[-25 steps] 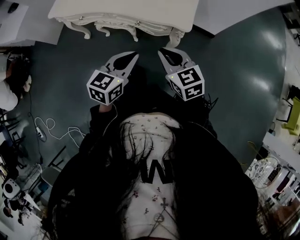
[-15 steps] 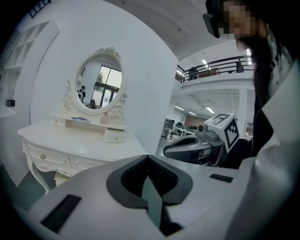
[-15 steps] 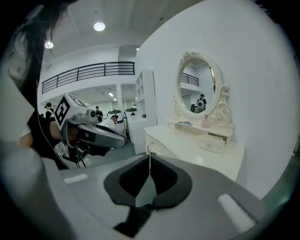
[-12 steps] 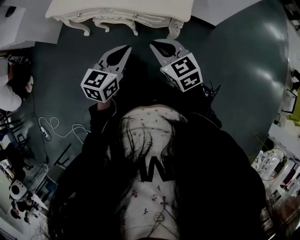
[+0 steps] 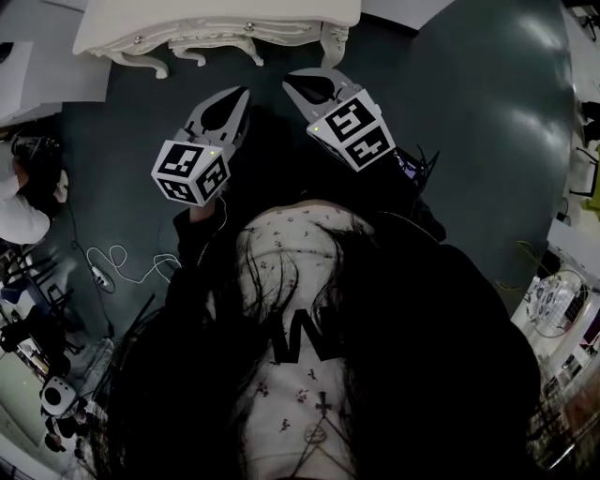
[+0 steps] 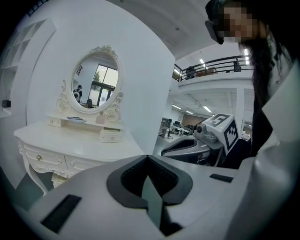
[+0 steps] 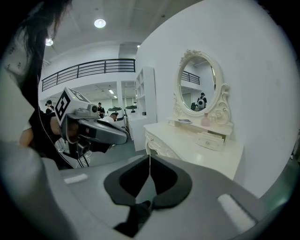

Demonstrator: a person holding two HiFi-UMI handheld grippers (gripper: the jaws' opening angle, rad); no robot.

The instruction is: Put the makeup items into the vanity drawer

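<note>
Left gripper (image 5: 243, 95) and right gripper (image 5: 289, 84), both jaws pressed together and empty, point at the white vanity (image 5: 216, 19) ahead, the right slightly nearer. 1 pink bottle (image 7: 205, 120) stands on its mirror shelf.

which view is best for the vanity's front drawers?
Left gripper view: the front drawers face the camera, with their panels and a knob clear. The right gripper view catches them sharply side-on. The head view shows the vanity only from above, top and front edge.

White vanity (image 5: 216, 17) (1 oval mirror (image 7: 197, 79)) on dark floor (image 5: 469, 141).
</note>
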